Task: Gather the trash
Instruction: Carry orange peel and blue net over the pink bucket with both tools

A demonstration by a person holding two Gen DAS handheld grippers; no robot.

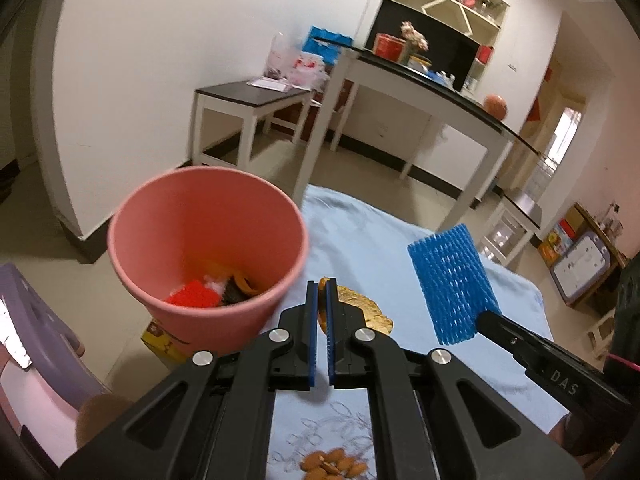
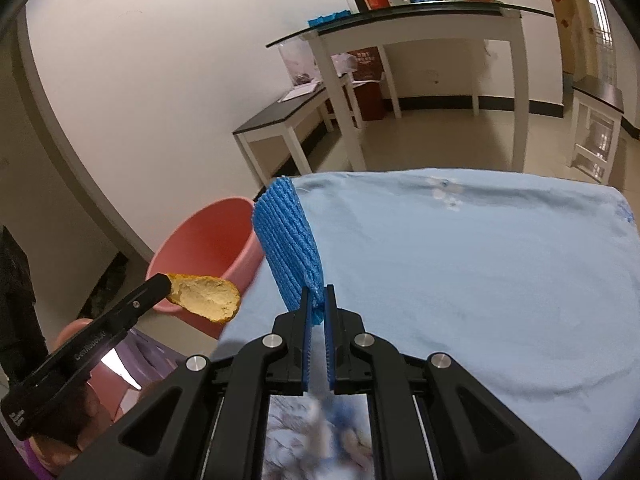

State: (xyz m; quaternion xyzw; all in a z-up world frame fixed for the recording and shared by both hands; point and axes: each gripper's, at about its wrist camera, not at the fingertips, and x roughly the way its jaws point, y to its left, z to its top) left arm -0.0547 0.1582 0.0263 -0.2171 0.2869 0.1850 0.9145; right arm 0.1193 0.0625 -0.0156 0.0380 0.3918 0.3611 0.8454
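A pink bin [image 1: 200, 248] stands beside the blue-clothed table's left edge, with red and orange trash inside; it also shows in the right wrist view [image 2: 208, 248]. My left gripper [image 1: 322, 292] is shut on a yellow peel piece [image 1: 360, 308], held above the table near the bin; the peel shows in the right wrist view [image 2: 204, 298]. My right gripper [image 2: 318, 300] is shut on a blue foam net sleeve [image 2: 288, 244], held upright above the table; it shows in the left wrist view [image 1: 452, 280].
The light blue tablecloth [image 2: 480, 280] covers the table. Several almonds [image 1: 334, 466] lie near its front edge. A purple stool [image 1: 36, 320] and a yellow box [image 1: 160, 340] sit by the bin. White tables [image 1: 400, 92] stand behind.
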